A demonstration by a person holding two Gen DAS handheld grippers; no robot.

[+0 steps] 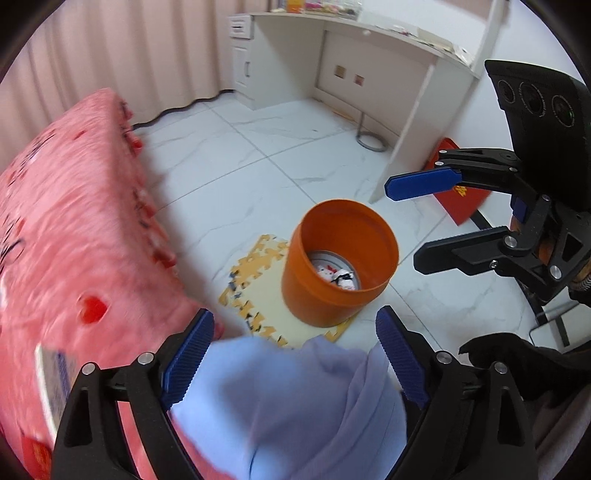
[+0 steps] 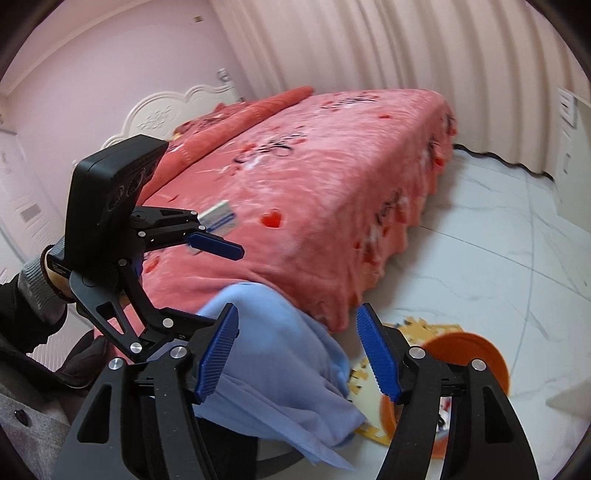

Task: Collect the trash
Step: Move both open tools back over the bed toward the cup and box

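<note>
Low in the centre of the left wrist view, the left gripper point(image 1: 293, 354) is spreading its blue-padded tongs wide and gripping nothing, with a pale blue cloth point(image 1: 295, 402) lying under and between them. Above it, mid-frame, an orange bin point(image 1: 332, 295) is standing upright on a yellow-edged puzzle mat point(image 1: 258, 291) on the white tiled floor point(image 1: 240, 155), with crumpled white trash point(image 1: 338, 275) sitting inside. At the right edge, the right gripper point(image 1: 406, 221) is also gaping open and empty. In the right wrist view, a small white-and-blue box point(image 2: 221, 218) is resting on the pink bedspread point(image 2: 332, 166) at left of centre; its print is too blurred to read. A white desk point(image 1: 332, 33) is filling the upper part of the left wrist view.
</note>
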